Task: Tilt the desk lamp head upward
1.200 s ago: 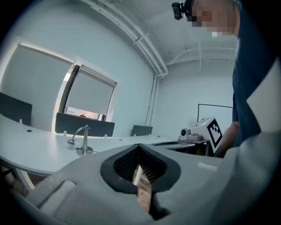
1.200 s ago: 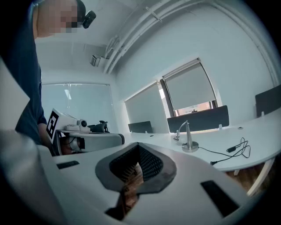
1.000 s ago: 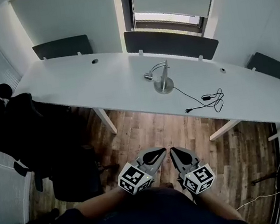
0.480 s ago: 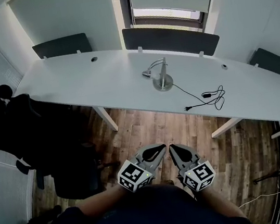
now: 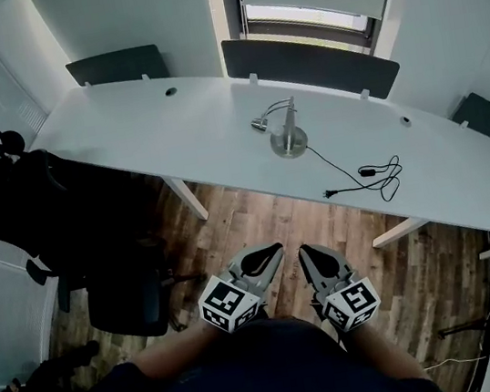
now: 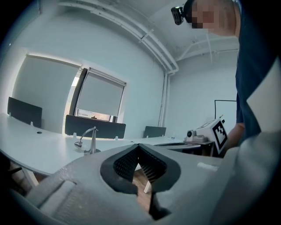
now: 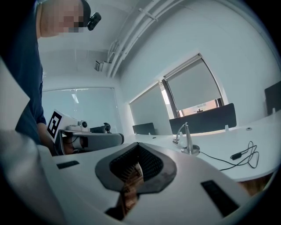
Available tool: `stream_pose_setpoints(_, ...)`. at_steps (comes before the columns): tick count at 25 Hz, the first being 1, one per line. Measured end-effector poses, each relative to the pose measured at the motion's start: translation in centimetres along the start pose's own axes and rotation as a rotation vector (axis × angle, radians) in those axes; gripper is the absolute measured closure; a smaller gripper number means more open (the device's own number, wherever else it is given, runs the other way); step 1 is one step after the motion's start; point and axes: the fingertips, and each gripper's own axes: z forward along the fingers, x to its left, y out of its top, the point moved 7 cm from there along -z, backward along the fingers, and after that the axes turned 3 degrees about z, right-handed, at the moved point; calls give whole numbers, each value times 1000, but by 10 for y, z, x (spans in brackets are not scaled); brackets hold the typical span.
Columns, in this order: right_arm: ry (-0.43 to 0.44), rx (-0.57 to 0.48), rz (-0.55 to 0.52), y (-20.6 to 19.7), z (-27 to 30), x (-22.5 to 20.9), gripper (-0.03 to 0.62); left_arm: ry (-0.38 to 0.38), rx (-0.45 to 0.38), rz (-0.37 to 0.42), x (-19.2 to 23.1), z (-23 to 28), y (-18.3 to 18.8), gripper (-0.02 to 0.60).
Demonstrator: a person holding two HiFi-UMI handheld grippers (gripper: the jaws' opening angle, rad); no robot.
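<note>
Silver desk lamp (image 5: 290,140) on desk (image 5: 170,128) — left gripper (image 5: 276,249), right gripper (image 5: 304,251) closed

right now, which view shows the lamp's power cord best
The head view: from above, the power cord runs its whole length across the desk, from the desk lamp to its loose coil. The right gripper view catches the power cord low and foreshortened. The left gripper view shows the desk lamp only; no cord is discernible.
</note>
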Motion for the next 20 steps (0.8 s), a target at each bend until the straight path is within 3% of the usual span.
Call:
stream_pose_setpoints(7, -7, 20, 10, 8, 45, -39, 585, -8, -16, -31, 55, 43, 0, 575)
stream_pose_setpoints(13, -65, 55, -34, 24, 117, -83, 584, -34, -42, -18, 138, 94, 15, 575)
stream_pose_setpoints(20, -156, 55, -25, 55, 198, -127, 584, -115, -29, -6, 230, 146, 42, 575)
